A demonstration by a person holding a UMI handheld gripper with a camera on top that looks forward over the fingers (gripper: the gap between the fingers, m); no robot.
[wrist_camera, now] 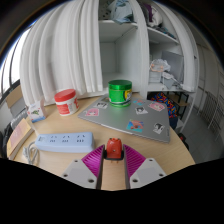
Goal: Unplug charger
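Only one view, riding on the gripper (pixel 113 172), looking forward along its two fingers (pixel 84 168) and slightly down onto a round wooden table (pixel 60 118). Positioned just over the table's near edge, close above the surface, so near that a small red object (pixel 114 150) between the fingertips fills the low foreground. Wide-angle, taking in the whole tabletop, with a white power strip (pixel 63 140) toward the left edge, then open white shelving (pixel 125 45) beyond the far edge. No second view to share any part of the scene.

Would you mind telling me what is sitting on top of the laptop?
A green-lidded jar stands on the closed laptop, whose lid bears stickers. The lid area under the jar is hidden. The open tool has a red charger between its fingers.
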